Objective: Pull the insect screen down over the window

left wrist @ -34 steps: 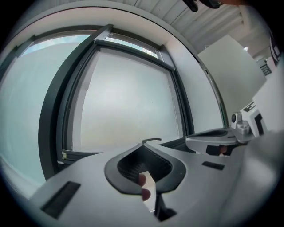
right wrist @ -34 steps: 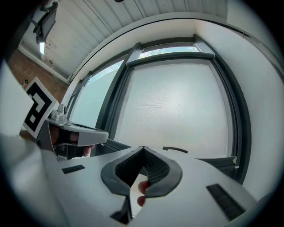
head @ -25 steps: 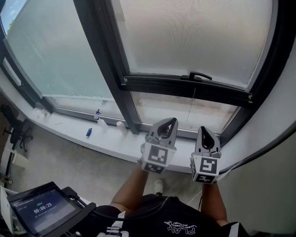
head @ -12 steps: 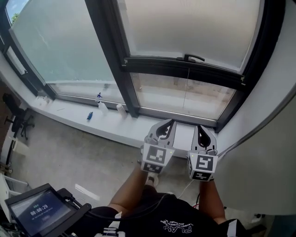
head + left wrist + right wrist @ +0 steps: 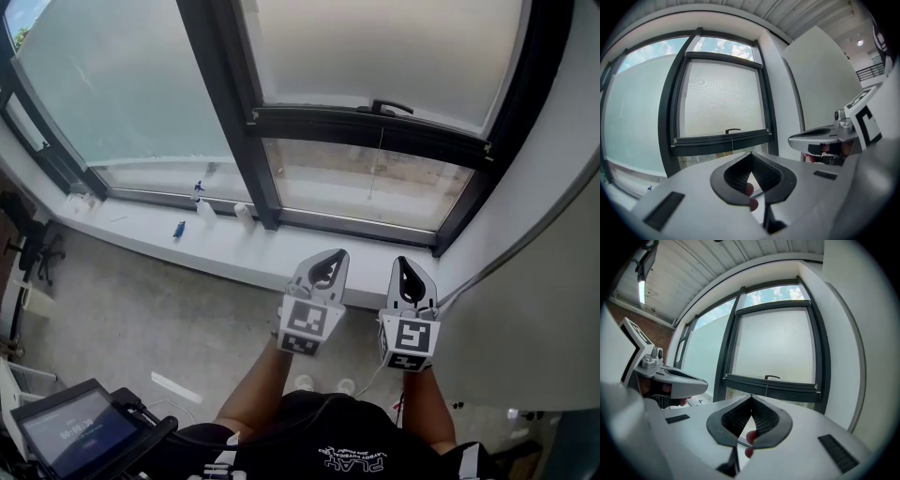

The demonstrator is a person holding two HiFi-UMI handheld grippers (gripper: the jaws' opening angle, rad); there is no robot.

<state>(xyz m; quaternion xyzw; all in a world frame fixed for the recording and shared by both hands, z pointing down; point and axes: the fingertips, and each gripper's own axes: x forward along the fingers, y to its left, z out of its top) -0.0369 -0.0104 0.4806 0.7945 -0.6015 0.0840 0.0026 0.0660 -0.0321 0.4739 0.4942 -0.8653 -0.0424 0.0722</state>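
Note:
The pale insect screen (image 5: 375, 47) covers most of the right window pane. Its dark bottom bar (image 5: 366, 124) carries a small handle (image 5: 392, 106), and a thin cord (image 5: 375, 164) hangs from it over a strip of uncovered glass. Both grippers are held low, short of the sill and well away from the bar. My left gripper (image 5: 330, 255) is shut with nothing in it, and so is my right gripper (image 5: 406, 262). In the left gripper view the screen (image 5: 722, 101), bar (image 5: 722, 140) and handle (image 5: 732, 131) stand beyond the shut left gripper (image 5: 750, 153). The right gripper view shows the bar (image 5: 771, 384) past the shut right gripper (image 5: 751, 395).
A white windowsill (image 5: 187, 246) holds small bottles (image 5: 202, 204) and a blue item (image 5: 178, 229). A white wall (image 5: 544, 281) closes the right side. A device with a screen (image 5: 70, 431) sits at the lower left, and a chair (image 5: 37, 253) stands at the far left.
Both grippers have drawn back from the sill toward the person and stay shut. The view has shifted, so the window sits higher in the frame.

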